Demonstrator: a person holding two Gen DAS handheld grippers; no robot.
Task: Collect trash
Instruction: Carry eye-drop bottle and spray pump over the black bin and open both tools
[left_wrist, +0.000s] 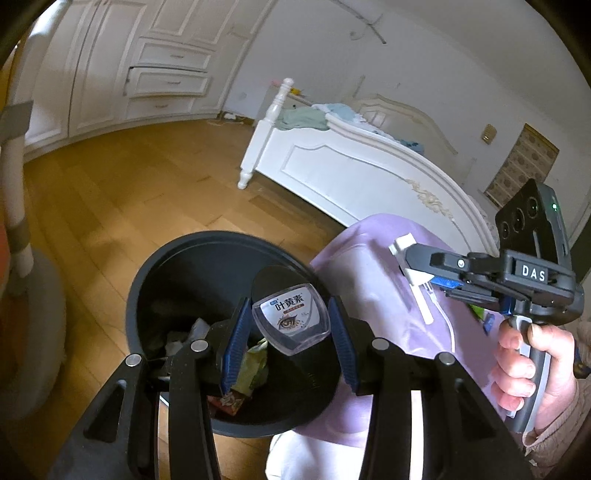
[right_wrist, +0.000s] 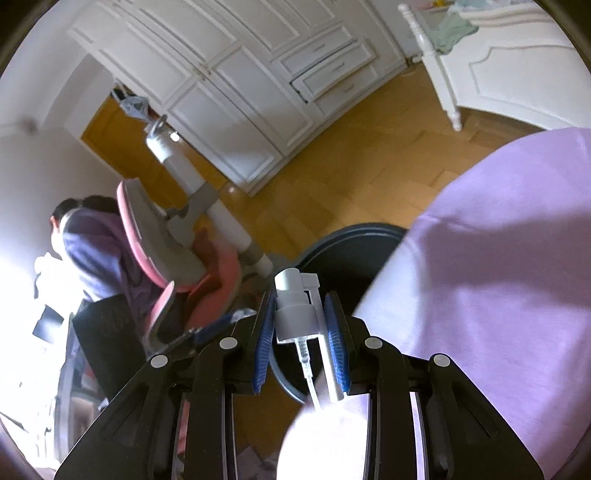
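**Entry: two trash items held at the bin**

1. A black bottle with a clear plastic cap and a printed eye-care label (left_wrist: 291, 321) is clamped between the blue pads of the left hand-held gripper (left_wrist: 290, 341). It is held over the mouth of the round dark plastic trash bin (left_wrist: 177, 254), in which crumpled wrappers are seen.

2. A white plastic spray-pump head with a thin clear dip tube (right_wrist: 297, 314) is pinched at a narrow setting by the right hand-held gripper (right_wrist: 300, 345). In the left wrist view it is found at 3 o'clock of the bin, over lilac fabric (left_wrist: 373, 295).

3. A white carved bed frame (left_wrist: 351, 166) is recorded on the wooden floor (left_wrist: 129, 177) at 1 o'clock of the bin.
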